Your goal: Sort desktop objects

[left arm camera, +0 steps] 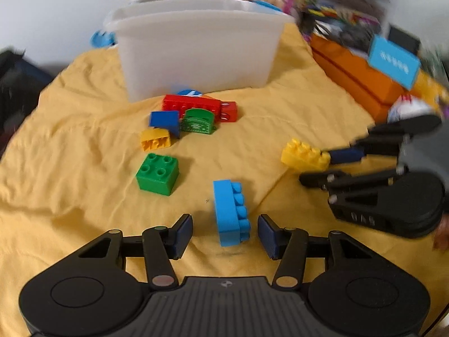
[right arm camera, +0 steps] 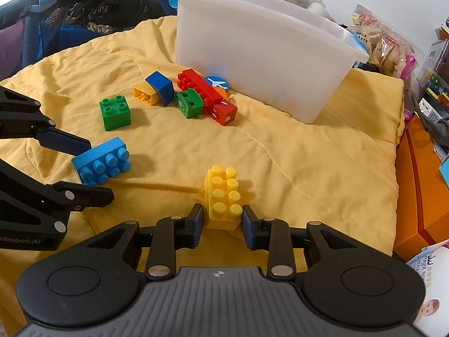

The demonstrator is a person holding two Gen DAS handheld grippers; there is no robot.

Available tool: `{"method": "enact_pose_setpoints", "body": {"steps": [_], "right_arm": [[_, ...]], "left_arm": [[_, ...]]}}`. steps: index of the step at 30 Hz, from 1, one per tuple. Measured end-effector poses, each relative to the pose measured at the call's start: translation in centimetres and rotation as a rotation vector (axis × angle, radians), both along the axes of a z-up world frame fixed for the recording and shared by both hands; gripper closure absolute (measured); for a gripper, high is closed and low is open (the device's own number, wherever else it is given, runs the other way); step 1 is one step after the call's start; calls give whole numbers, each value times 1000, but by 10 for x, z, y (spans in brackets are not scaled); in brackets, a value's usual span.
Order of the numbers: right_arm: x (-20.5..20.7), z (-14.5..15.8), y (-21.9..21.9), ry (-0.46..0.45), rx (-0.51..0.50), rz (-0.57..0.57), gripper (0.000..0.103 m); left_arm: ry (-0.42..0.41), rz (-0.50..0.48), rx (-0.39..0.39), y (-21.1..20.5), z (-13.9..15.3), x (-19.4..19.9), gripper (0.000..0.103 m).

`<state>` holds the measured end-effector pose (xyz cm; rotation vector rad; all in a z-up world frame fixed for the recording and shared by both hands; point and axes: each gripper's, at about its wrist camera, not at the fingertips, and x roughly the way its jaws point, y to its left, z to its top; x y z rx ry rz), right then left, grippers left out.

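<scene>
Left wrist view: my left claw (left arm camera: 225, 234) stands wide astride the light-blue brick (left arm camera: 230, 212) on the yellow quilt (left arm camera: 84, 196); I should centre it, then close. My right claw (right arm camera: 222, 224) pinches the yellow brick (right arm camera: 223, 196).

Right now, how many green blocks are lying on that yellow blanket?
2. One square green block sits alone on the yellow blanket, left of the pile. One rounded green piece leans against the long red brick. The pile could hide more.
</scene>
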<state>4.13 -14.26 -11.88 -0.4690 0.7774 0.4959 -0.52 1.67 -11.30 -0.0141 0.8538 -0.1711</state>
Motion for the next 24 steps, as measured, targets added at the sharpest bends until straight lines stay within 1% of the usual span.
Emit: {"method": "enact_pose_setpoints", "body": {"steps": [7, 11, 14, 21, 23, 24], "right_arm": [[0, 0, 0, -1, -1, 0, 69], [0, 0, 0, -2, -3, 0, 69], [1, 0, 0, -2, -3, 0, 68], [1, 0, -1, -4, 4, -8, 65], [1, 1, -2, -7, 4, -9, 62], [0, 1, -2, -10, 5, -10, 58]], "left_arm": [[-15, 91, -23, 26, 8, 4, 47], [-27, 109, -28, 34, 14, 2, 48], [-41, 79, -14, 32, 19, -2, 48], [-66, -19, 56, 10, 21, -10, 48], [-90, -38, 107, 3, 20, -8, 48], [-99, -37, 138, 2, 19, -5, 48]]}}
